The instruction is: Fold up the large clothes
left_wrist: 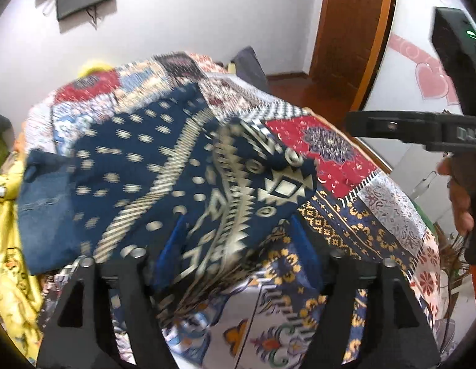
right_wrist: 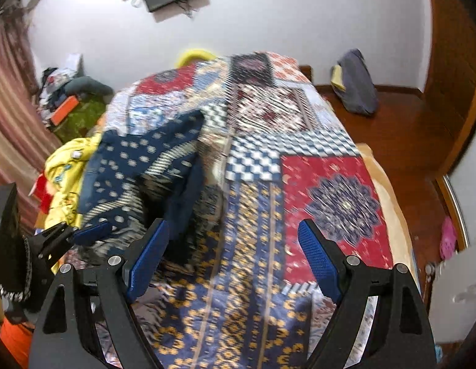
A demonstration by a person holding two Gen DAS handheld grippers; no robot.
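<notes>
A navy garment with cream dots and geometric bands lies bunched on the patchwork bedspread. My left gripper has its jaws apart with the garment's cloth draped over and between its blue pads; whether it grips is unclear. In the right wrist view the same garment lies to the left. My right gripper is open and empty above the bedspread, just right of the garment. The left gripper's blue tip shows at its lower left edge.
A yellow printed cloth lies at the bed's left side. A grey bag leans on the far wall over the wooden floor. A pile of clutter sits at the far left. The right gripper's body crosses the left view.
</notes>
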